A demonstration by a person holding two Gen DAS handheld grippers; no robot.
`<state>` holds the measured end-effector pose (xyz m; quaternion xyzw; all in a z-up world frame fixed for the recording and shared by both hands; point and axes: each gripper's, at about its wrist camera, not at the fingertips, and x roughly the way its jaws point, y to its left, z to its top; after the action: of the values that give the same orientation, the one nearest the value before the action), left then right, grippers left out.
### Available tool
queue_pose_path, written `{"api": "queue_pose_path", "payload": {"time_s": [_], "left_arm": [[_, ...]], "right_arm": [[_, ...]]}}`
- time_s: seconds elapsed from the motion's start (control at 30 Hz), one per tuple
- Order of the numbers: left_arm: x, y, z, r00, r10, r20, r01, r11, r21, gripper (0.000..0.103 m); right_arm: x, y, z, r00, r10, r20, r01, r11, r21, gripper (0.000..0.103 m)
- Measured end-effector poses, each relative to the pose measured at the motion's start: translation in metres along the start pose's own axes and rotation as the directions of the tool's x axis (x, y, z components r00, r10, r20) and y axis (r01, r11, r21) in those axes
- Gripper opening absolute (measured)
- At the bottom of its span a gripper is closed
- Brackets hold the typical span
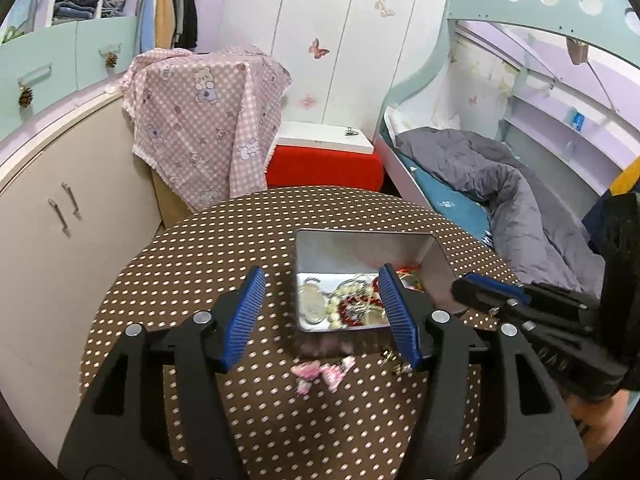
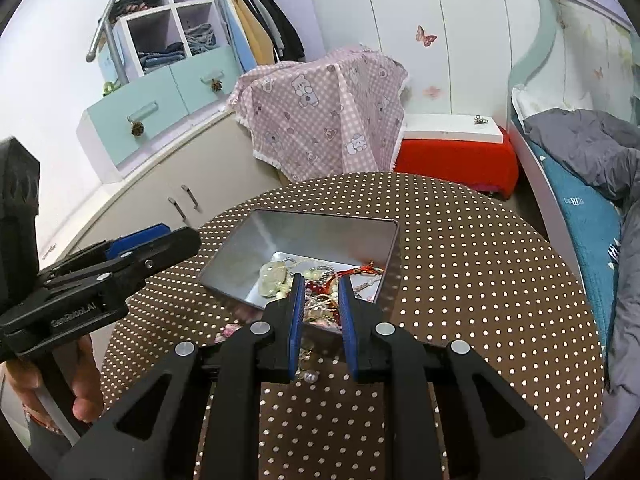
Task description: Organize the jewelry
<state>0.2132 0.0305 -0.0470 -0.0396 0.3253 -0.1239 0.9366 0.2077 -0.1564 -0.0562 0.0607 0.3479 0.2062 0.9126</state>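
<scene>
A silver metal tin (image 1: 434, 256) (image 2: 240, 248) stands on the round brown polka-dot table (image 1: 224, 240) (image 2: 480, 260). It holds a pile of jewelry (image 1: 352, 304) (image 2: 320, 280): pale beads, red beads and chains. A pink hair clip (image 1: 320, 374) and a small gold piece (image 1: 390, 360) lie on the table in front of the tin. My left gripper (image 1: 322, 276) is open and empty, over the tin's near edge. My right gripper (image 2: 321, 282) is partly open and empty, just above the jewelry at the tin's near side. A small silver piece (image 2: 310, 377) lies under it.
A pink checked cloth (image 1: 200, 120) covers a box behind the table. A red stool with a white board (image 1: 324, 152) stands beside it. A bed with a grey quilt (image 1: 500, 184) is on the right, and beige cabinets (image 1: 60, 220) are on the left.
</scene>
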Motion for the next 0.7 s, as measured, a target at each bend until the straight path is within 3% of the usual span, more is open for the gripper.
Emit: {"api": "queue_pose_path", "payload": {"time_s": [0.3, 0.53, 0.63, 0.7], "left_arm": [[-0.001, 0.019, -0.036, 0.996, 0.062, -0.069, -0.061, 0.998, 0.011, 0.059], [0.019, 0.019, -0.064, 0.986, 0.057, -0.157, -0.054, 0.998, 0.024, 0.059], [0.031, 0.015, -0.068, 0.981, 0.053, -0.187, -0.047, 0.998, 0.035, 0.046], [0.038, 0.015, -0.069, 0.977, 0.047, -0.207, -0.042, 0.999, 0.027, 0.043]], "right_arm": [[-0.012, 0.011, -0.022, 1.0, 0.009, -0.013, -0.009, 1.0, -0.014, 0.024], [0.006, 0.018, -0.047, 0.996, 0.005, -0.086, -0.006, 1.0, -0.008, 0.027], [0.013, 0.017, -0.057, 0.993, -0.009, -0.119, 0.008, 1.0, -0.008, 0.028], [0.016, 0.017, -0.061, 0.991, -0.012, -0.131, 0.011, 1.0, -0.005, 0.028]]}}
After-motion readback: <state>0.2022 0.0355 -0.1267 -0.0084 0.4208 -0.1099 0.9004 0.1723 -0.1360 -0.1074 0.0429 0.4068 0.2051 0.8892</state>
